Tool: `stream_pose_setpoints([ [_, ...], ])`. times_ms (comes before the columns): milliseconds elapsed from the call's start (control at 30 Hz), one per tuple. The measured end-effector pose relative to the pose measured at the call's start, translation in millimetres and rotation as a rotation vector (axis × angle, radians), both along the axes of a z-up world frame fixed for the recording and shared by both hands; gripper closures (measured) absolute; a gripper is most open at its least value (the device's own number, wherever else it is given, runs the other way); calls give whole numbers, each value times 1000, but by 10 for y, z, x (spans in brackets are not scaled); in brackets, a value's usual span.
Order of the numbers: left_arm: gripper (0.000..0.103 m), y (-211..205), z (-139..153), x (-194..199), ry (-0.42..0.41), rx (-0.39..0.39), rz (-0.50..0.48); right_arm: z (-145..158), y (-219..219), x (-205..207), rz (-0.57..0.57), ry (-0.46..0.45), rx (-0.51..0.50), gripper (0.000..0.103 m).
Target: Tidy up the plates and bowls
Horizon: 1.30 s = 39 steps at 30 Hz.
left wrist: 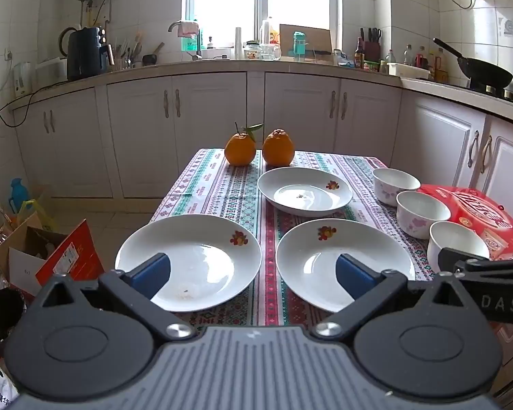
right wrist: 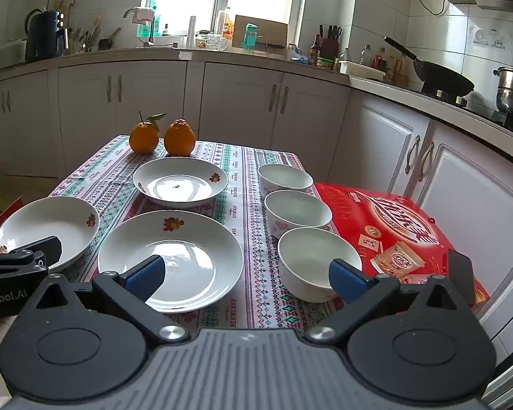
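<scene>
**A:** ok so where's everything at? Start with the tools.

**B:** Left tool has its blue pads spread wide apart, nothing between them, just hanging above the near edge of the surface. Right tool same deal, spread wide and gripping nothing. Both tilt down a bit toward the cloth.

**A:** and the plates?

**B:** Three white plates with little flower prints. The near-left plate sits right under the left tool's left pad. The near-middle plate is under its right pad, and it's also under the right tool's left pad in the other view. The far plate is further out ahead of both, not touching the other two.

**A:** bowls?

**B:** Three white bowls in a row going away from the right tool, on its right side. The nearest bowl is right below its right pad, then the middle bowl, then the far bowl. They're just beside each other; can't tell if the rims touch.

**A:** anything else around?

**B:** Two oranges at the far end past the far plate, and a red box right of the bowls.
</scene>
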<state>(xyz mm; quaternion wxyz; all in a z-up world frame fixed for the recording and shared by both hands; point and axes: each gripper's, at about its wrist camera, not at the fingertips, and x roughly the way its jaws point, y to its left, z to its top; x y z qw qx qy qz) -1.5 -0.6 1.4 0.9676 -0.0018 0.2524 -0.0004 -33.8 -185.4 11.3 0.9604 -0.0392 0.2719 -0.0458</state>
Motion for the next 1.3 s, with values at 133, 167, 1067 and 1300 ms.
stream_pose_setpoints([
  [133,1,-10,14,-5,-1,1,0,-5,-8,8,-2,1,1,0],
  [167,1,-9,12,-6,-1,1,-1,-5,-8,7,-2,1,1,0],
  [1067,1,-16,32,-34,-7,4,-7,-3,-13,-1,-10,-3,-6,0],
  [1300,1,-15,36,-36,-7,4,-7,0,-13,-4,-10,-3,-7,0],
])
